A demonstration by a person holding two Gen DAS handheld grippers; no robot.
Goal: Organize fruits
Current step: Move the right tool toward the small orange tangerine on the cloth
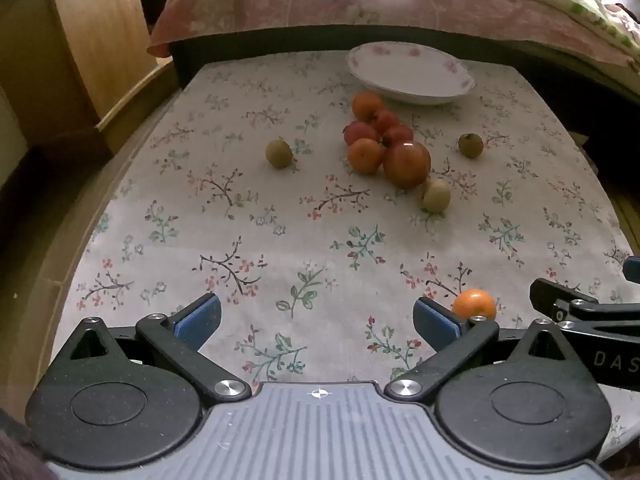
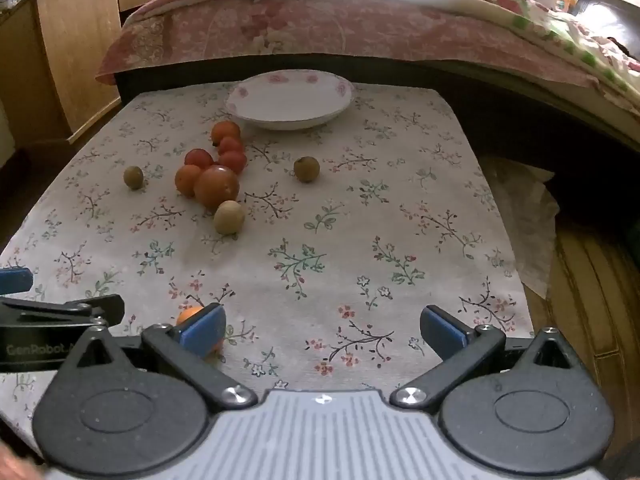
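The worktop (image 1: 168, 240), draped in a pale cloth printed with small flowering twigs, carries everything, and its near half lies bare, which leaves both tools room to approach. At its far edge sits the shallow white dish with a pink floral rim (image 1: 412, 74), empty; by my reading it stands there as the place meant to receive the fruit, and nothing has gone in yet.

Just in front of the dish the fruit is bunched: the large red-orange apple-like fruit (image 1: 407, 163) at the near end, touching a round orange citrus (image 1: 365, 155), with a second orange fruit (image 1: 367, 106) and three smaller red fruits (image 1: 384, 128) packed behind it toward the dish. Three small greenish-brown fruits lie looser: one to the left (image 1: 279, 153), well apart, one to the right (image 1: 470, 145), and a paler one (image 1: 436, 196) close against the big fruit's near side.

A lone small orange mandarin (image 1: 474, 304) rests at the near edge, far from the rest, just outside the left tool's right finger and between the two tools.

The left claw (image 1: 316, 318) is spread wide and holds nothing. The right claw (image 2: 322, 326) is likewise spread and empty, its left blue pad (image 2: 202, 328) overlapping the mandarin in view; whether it touches, I cannot tell. Both seem poised low and level to begin, probably with that stray mandarin.
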